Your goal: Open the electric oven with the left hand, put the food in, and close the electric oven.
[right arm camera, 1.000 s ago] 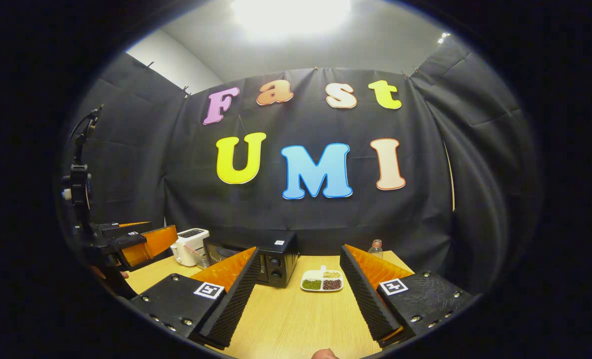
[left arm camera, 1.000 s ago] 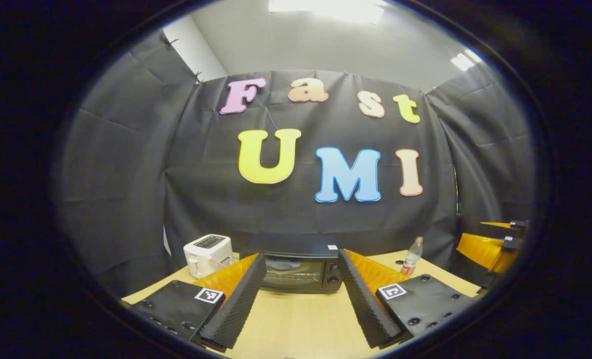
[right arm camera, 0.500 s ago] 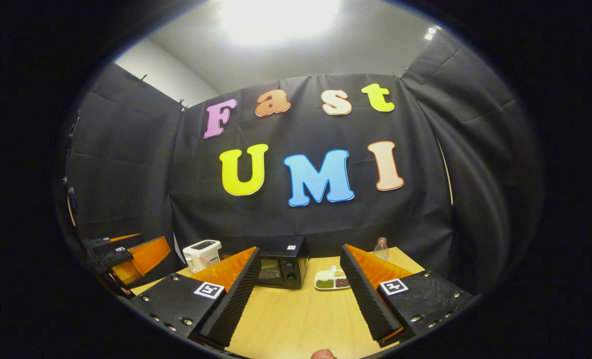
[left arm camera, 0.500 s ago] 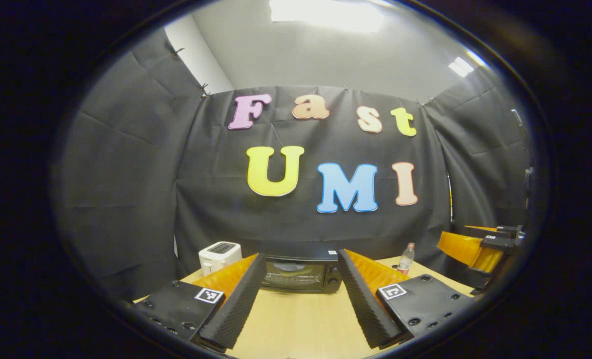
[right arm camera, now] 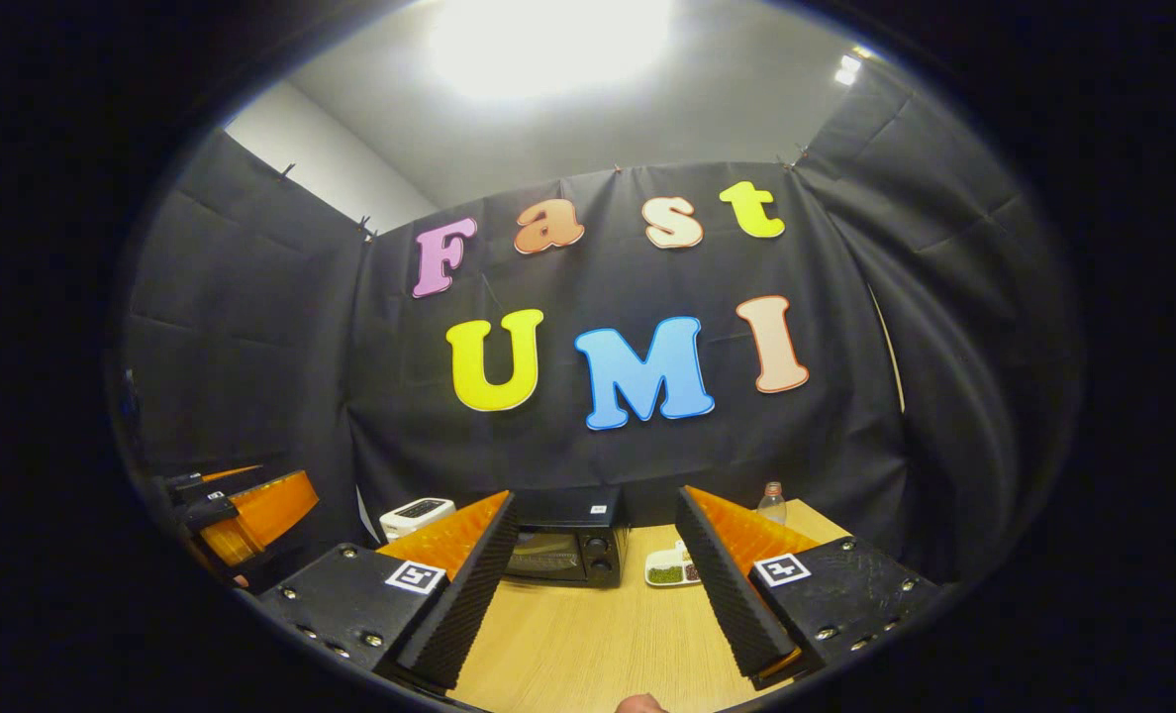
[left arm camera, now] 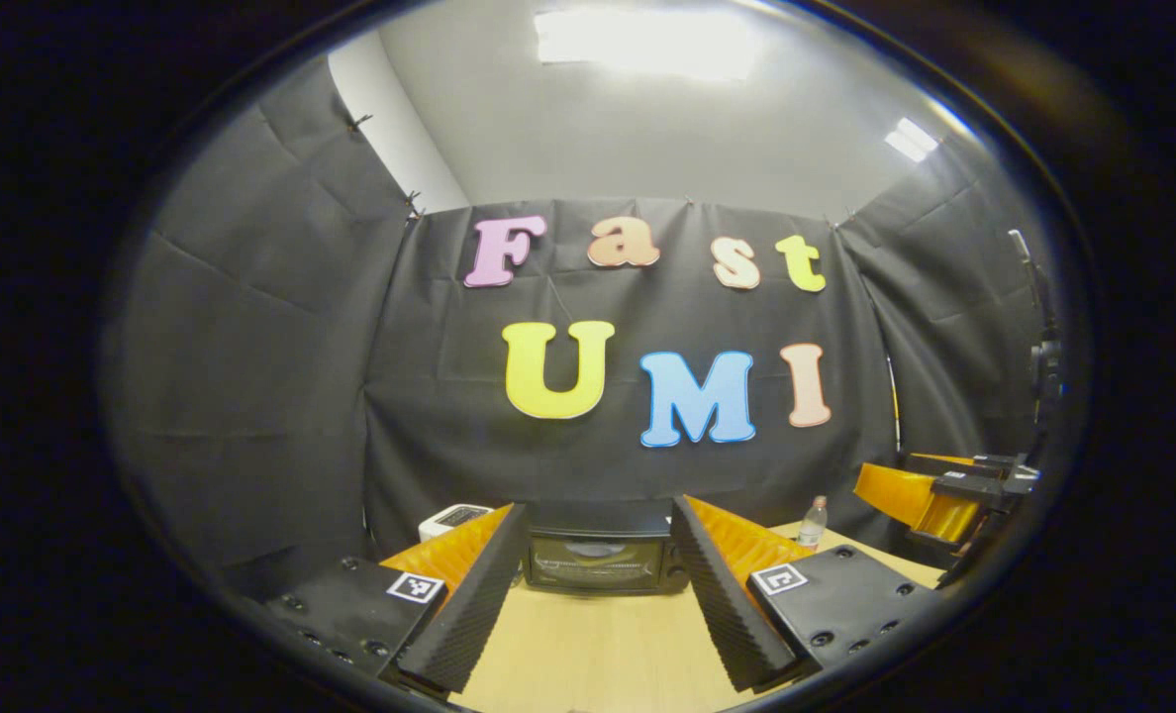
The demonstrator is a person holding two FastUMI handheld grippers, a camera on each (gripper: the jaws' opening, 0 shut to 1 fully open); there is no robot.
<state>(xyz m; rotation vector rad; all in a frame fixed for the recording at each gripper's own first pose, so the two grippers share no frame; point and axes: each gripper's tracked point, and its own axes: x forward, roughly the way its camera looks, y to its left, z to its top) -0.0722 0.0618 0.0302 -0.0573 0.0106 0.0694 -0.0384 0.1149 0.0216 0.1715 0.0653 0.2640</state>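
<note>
The black electric oven [left arm camera: 600, 558] stands at the far edge of the wooden table, door shut, straight ahead between my left gripper's fingers. My left gripper [left arm camera: 598, 634] is open, well short of it, holding nothing. In the right gripper view the oven [right arm camera: 568, 550] sits left of centre, and the white divided food tray [right arm camera: 674, 571] with green and dark fillings lies just right of it. My right gripper [right arm camera: 598, 624] is open and empty. The right gripper [left arm camera: 944, 495] shows at the left gripper view's right edge, and the left gripper [right arm camera: 237, 515] at the right gripper view's left edge.
A white toaster [right arm camera: 415, 515] stands left of the oven, partly hidden behind a finger as toaster [left arm camera: 454, 517]. A plastic bottle [left arm camera: 814, 523] stands at the back right of the table [right arm camera: 568, 644]. Black cloth walls close the booth on three sides.
Both views now sit lower and farther back, so the oven, toaster, tray and bottle look smaller. The oven has moved to the centre between my left fingers. Both grippers stayed open.
</note>
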